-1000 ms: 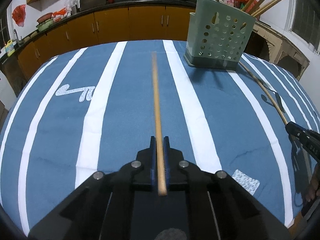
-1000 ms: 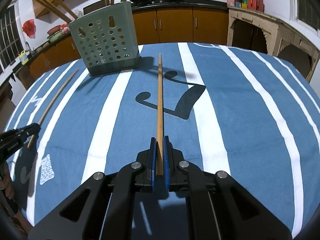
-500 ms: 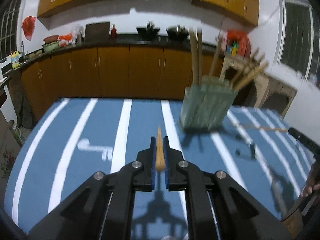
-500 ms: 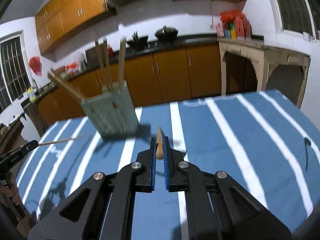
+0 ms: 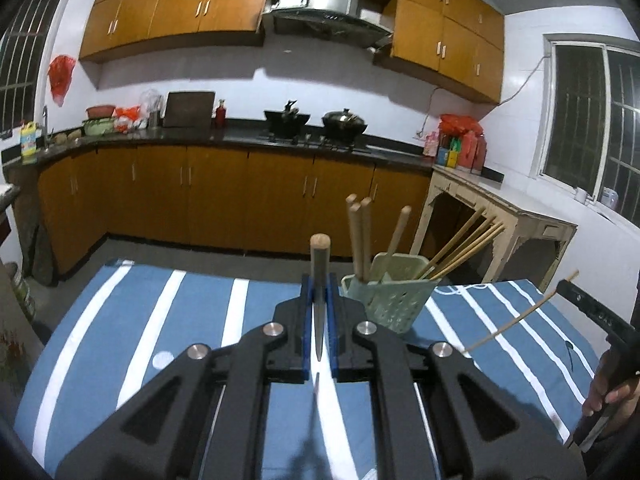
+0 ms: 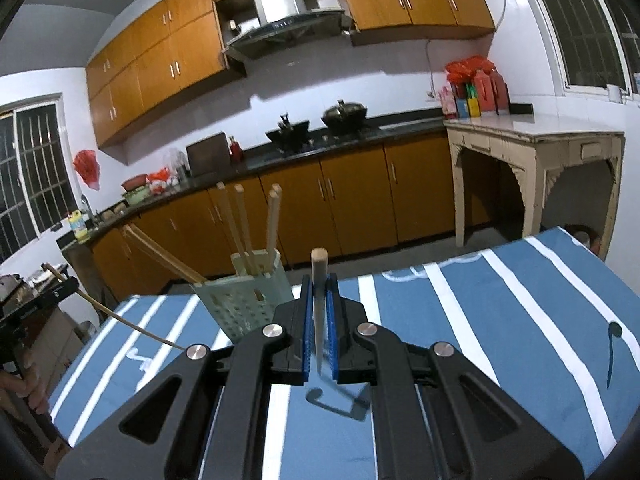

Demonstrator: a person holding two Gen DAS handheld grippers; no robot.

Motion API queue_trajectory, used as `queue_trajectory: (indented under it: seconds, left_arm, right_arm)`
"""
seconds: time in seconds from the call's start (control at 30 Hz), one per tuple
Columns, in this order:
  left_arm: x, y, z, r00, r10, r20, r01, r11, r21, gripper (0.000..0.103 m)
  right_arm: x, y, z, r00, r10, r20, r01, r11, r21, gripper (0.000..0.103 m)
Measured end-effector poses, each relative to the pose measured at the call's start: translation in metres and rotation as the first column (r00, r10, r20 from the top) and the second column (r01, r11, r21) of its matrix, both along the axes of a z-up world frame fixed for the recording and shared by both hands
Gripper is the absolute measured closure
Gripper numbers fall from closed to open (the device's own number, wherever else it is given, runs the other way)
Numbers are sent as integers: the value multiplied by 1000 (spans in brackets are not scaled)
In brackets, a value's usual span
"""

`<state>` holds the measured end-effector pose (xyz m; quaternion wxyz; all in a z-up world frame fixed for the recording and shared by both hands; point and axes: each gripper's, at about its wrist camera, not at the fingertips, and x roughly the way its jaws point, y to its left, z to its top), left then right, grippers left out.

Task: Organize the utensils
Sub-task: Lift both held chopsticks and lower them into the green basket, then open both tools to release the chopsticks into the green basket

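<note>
Left wrist view shows our left tool (image 5: 318,316) closed on a wooden chopstick (image 5: 319,264), the blue pads pinching the shaft so that the blunt round end stands up and away from us and the thin tip pokes back below the grip. Its long axis runs along the tool's own fingers, raised well clear of the striped bench (image 5: 180,320). Right wrist view shows the same on the other side: our right tool (image 6: 320,320) is clamped on a second chopstick (image 6: 319,272), blunt end up and forward, axis in line with the fingers and lifted off the cloth.

The green perforated holder (image 5: 384,300) stands near the far edge of the bench, between the two tools, already carrying several chopsticks that lean out of its top. From the left it sits just to the right of our stick; from the right it sits to the left.

We judge the step in hand to be the carry: both sticks are picked up and neither is yet in the holder. The next move calls for bringing each stick over the open top, tipping it close to upright with the thin end down, and lowering it into a compartment before easing the pads apart. One at a time seems wise, since the two tools would crowd each other above the holder and the leaning sticks could be knocked.
</note>
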<state>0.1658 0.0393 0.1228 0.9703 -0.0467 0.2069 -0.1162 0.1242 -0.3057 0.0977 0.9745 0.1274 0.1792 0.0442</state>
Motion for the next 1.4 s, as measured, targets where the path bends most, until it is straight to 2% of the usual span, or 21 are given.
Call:
queue_trajectory:
  seconds: [0.17,0.4,0.7,0.93,1.4]
  left_arm:
    - [-3,-11,22,999,-37,41,37,999,-17,95]
    - [-5,-30,52,992,-90,88,92,996,-16,95]
    - [-3,-53,88,981,-111,157,117,992,-35,95]
    - [16,-64,92,981,-75,179,82,996,-33,95]
    - [48,-73,70,990,-78,114,81,996,-26,95]
  right_arm:
    - [-3,3,23,997,33,70,-36,999,39,95]
    - [-2,15,58,982,76,176,-84,996,41,96]
    - [4,22,85,953,70,295,-95,993,69,95]
    - [18,26,89,935,43,352,-74,994,76,95]
    - [39,37,69,917,45,396,-63,997,33,95]
